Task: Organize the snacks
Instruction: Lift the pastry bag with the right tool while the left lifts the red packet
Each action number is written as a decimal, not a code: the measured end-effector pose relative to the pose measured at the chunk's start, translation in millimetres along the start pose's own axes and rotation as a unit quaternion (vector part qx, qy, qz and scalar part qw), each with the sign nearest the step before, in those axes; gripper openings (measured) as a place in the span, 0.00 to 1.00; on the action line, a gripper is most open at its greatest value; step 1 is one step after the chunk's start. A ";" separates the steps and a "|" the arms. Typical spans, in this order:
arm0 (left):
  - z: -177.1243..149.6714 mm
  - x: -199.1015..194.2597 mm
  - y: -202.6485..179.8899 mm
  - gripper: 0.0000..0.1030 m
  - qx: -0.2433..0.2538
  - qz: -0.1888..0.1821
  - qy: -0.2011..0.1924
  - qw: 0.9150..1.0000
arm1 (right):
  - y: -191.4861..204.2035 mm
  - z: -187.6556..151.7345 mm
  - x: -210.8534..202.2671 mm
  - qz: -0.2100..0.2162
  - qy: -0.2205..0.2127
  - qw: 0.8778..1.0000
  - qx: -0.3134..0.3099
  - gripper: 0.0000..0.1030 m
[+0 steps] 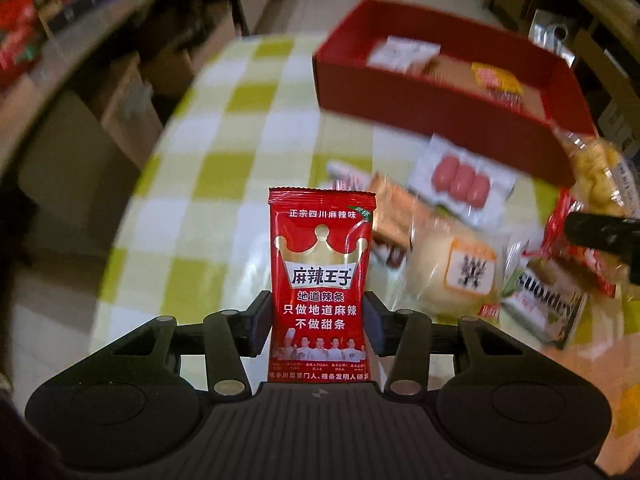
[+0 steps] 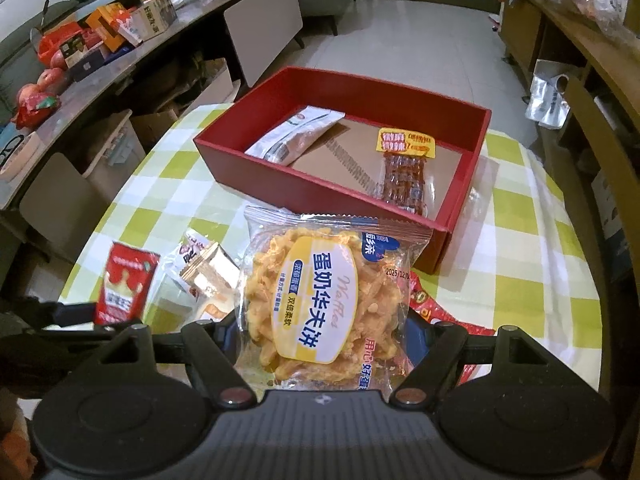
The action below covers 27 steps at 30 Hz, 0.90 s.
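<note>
My left gripper (image 1: 319,320) is shut on a red spicy-strip packet (image 1: 320,264) and holds it upright above the checked table; that packet also shows in the right wrist view (image 2: 124,284). My right gripper (image 2: 320,340) is shut on a clear waffle packet (image 2: 324,300), held above the table in front of the red box; it also shows at the right edge of the left wrist view (image 1: 596,172). The red box (image 2: 304,188) holds a white packet (image 2: 296,136) and a yellow-topped meat-stick pack (image 2: 404,168). The box shows blurred in the left wrist view (image 1: 440,112).
Loose snacks lie on the green-and-white checked table (image 1: 224,152): a sausage pack (image 1: 460,180), a round bun (image 1: 452,268), a wafer pack (image 1: 392,216) and a green-labelled packet (image 1: 544,304). A cluttered counter (image 2: 100,40) runs along the left. A wooden shelf (image 2: 592,56) stands at the right.
</note>
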<state>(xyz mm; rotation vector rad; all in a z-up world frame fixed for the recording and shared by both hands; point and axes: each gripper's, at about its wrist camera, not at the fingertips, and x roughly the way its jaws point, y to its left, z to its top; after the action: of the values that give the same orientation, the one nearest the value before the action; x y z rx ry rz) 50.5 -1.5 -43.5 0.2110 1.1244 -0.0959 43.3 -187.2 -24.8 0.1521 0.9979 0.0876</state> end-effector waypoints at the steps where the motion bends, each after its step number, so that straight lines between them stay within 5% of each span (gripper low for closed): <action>1: 2.1 -2.5 -1.8 0.54 0.004 0.002 -0.009 1.000 | 0.5 1.2 -1.0 0.000 -0.003 1.000 0.001 0.80; 27: 68.8 -17.1 -36.1 0.54 0.024 -0.009 -0.090 0.996 | -14.2 35.1 -7.5 -0.028 -0.053 0.998 0.030 0.80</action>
<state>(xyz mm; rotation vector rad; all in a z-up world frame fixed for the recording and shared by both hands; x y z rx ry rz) 97.4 -52.1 -3.8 0.2306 0.9457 -0.1552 68.8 -205.3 -2.3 0.1821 0.8988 -0.0016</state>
